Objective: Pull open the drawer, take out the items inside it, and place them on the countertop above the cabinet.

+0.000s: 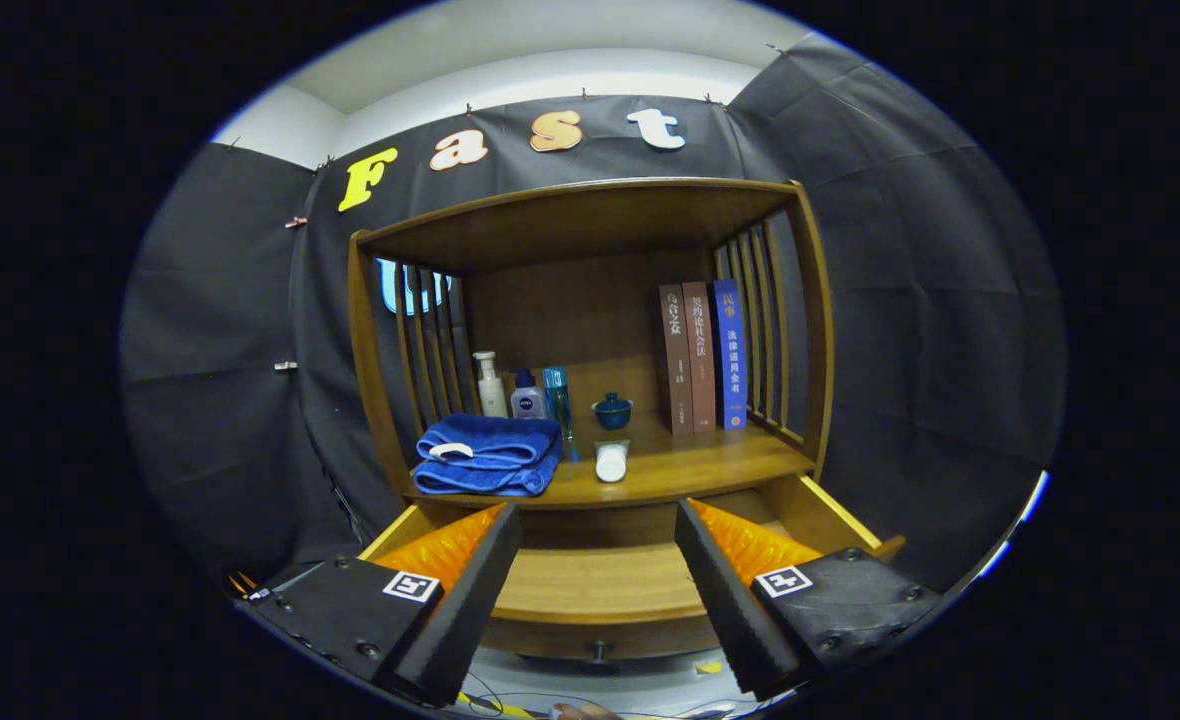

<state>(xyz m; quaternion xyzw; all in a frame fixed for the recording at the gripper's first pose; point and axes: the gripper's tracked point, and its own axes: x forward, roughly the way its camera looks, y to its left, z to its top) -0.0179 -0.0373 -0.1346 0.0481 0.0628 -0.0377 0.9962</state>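
Drawer (600, 585) pulled open below cabinet (590, 340), its bare floor showing between and just beyond my fingers. My gripper (598, 590) spread wide, holding nothing. Countertop (710, 465) above carries folded blue towel (490, 455) at left, three books (702, 355) upright at right, bottles (525, 392) behind towel, small blue lidded cup (612, 410), white tube (611, 462) lying near front edge.

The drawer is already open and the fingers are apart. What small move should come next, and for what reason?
Probably hold the gripper above the open drawer and check it for anything left. The fingers are apart with nothing between them, and the drawer bottom between them looks bare. A blue towel and a small white tube already lie on the countertop beyond, so the task may be nearly done.
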